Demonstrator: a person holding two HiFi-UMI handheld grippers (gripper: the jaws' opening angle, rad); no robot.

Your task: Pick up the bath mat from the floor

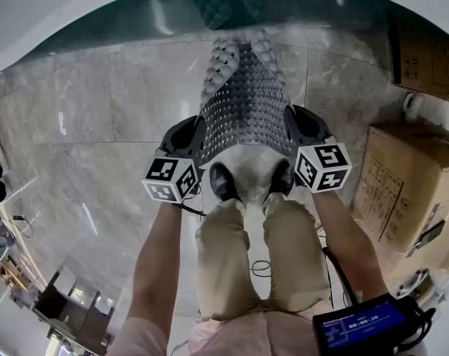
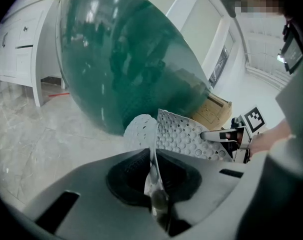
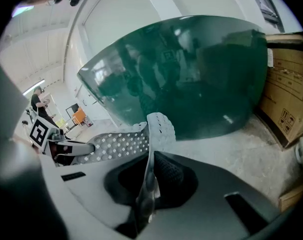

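Above the pale marble floor (image 1: 98, 102), left gripper (image 1: 187, 136) and right gripper (image 1: 304, 128) each clamp a corner of the grey bumpy rubber bath mat (image 1: 243, 102); lift evenly, don't loosen.

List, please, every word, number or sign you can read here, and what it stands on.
None reads clearly.
Device screen: pale digits, too small to read.
Cardboard box: printed symbols, too blurred to read.
Box label: too small to read.
Marker cubes: black-and-white square patterns, no words.

The bath mat (image 1: 245, 102) looked rubbery, studded and perforated; the marble floor (image 1: 98, 110) was glossy; the cardboard box (image 1: 402, 184) matt.
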